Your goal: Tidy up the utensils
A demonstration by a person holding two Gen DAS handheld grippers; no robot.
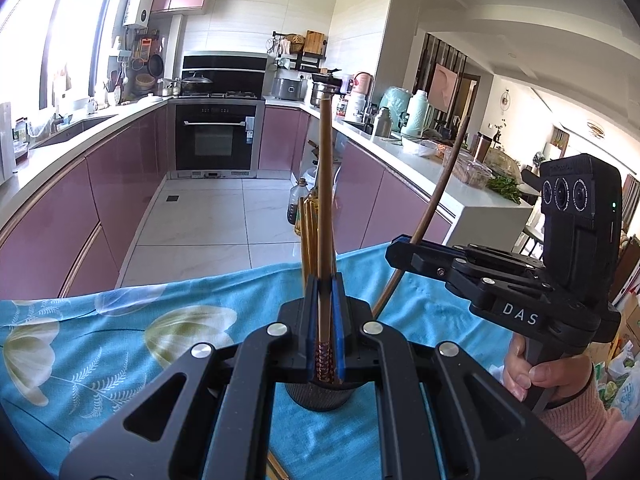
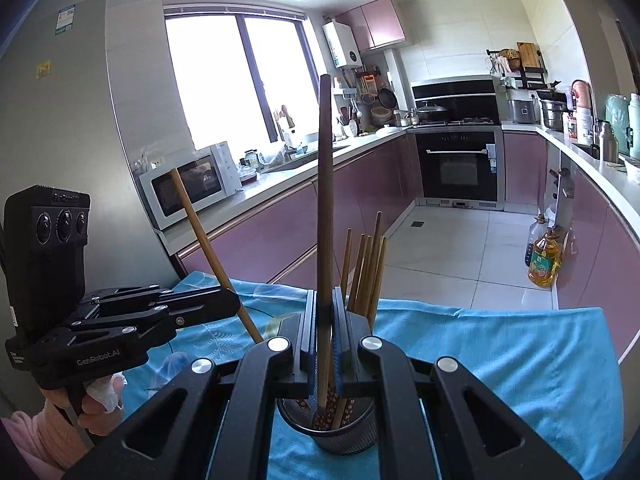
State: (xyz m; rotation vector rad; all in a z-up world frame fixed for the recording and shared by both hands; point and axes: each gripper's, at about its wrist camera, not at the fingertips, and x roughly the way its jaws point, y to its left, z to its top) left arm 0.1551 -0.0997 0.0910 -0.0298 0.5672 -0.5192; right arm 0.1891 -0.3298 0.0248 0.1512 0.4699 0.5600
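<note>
Both fingers clamp chopsticks over holder (image 2: 328, 428), near cloth edge (image 1: 200, 284).

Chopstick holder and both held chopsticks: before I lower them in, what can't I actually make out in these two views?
- Left wrist view: the mesh holder is mostly hidden behind the left gripper; its rim and inside are unseen.
- Right wrist view: the right gripper covers the holder's near rim, so free room is unclear.
- Both views: the lower tips of the light chopstick and dark chopstick are hidden by the fingers.
</note>
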